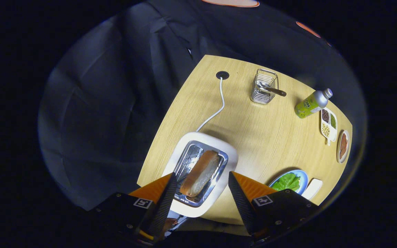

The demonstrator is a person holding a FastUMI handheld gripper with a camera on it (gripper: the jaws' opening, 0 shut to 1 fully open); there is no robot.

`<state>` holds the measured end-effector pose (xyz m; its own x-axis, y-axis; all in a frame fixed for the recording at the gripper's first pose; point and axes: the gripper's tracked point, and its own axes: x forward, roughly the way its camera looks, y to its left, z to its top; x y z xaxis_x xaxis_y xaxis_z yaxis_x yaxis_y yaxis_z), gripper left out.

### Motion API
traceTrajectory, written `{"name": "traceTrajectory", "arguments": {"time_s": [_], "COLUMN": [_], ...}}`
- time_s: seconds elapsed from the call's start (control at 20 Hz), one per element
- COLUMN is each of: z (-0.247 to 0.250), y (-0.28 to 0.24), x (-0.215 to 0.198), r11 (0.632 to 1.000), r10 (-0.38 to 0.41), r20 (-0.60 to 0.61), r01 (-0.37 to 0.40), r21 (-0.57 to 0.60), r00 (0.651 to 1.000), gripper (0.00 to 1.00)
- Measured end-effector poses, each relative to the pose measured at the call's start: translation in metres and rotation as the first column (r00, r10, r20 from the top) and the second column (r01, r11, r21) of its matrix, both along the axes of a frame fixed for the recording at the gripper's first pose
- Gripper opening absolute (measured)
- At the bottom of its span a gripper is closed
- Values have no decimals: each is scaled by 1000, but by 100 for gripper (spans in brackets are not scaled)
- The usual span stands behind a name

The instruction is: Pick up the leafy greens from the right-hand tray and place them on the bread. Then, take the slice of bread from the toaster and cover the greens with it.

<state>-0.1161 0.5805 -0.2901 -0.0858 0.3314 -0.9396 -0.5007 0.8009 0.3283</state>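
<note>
i'm hovering the claw [202, 186] wide open and empty over the toaster [231, 155], its bread slice [200, 174] standing in the slot between the fingers. it's looking light and crumbly, so i'm planning a gentle pinch across the flat faces near the top crust.

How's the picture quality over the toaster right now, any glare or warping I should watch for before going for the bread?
Gripper view: the bread slice is sharp and evenly lit; the toaster shows bright glare on its metal slot rim. Fisheye bends the table edges, so the bottle and greens look squeezed. The gripper, fingers open above the toaster, is slightly soft.
</note>
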Motion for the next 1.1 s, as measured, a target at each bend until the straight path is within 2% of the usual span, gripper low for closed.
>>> {"name": "traceTrajectory", "arguments": {"time_s": [0.1,0.3,0.6,0.65,0.75,0.8,0.9,1.1], "z": [-4,-17,-32,-33,-34,-34,-32,-25], "y": [6,9,10,7,0,-3,-8,-18], "x": [-3,2,-4,-4,-1,-1,-3,-7], "r11": [1000,998,995,994,992,991,991,994], "r10": [-32,-61,-59,-64,-68,-78,-101,-109], "r20": [-51,-78,-86,-78,-59,-62,-78,-88], "r01": [32,59,52,57,61,71,93,106], "r21": [0,-30,-84,-93,-114,-109,-93,-42], "r00": [998,995,995,995,996,995,992,990], "gripper": [85,72,48,47,38,28,18,14]}}
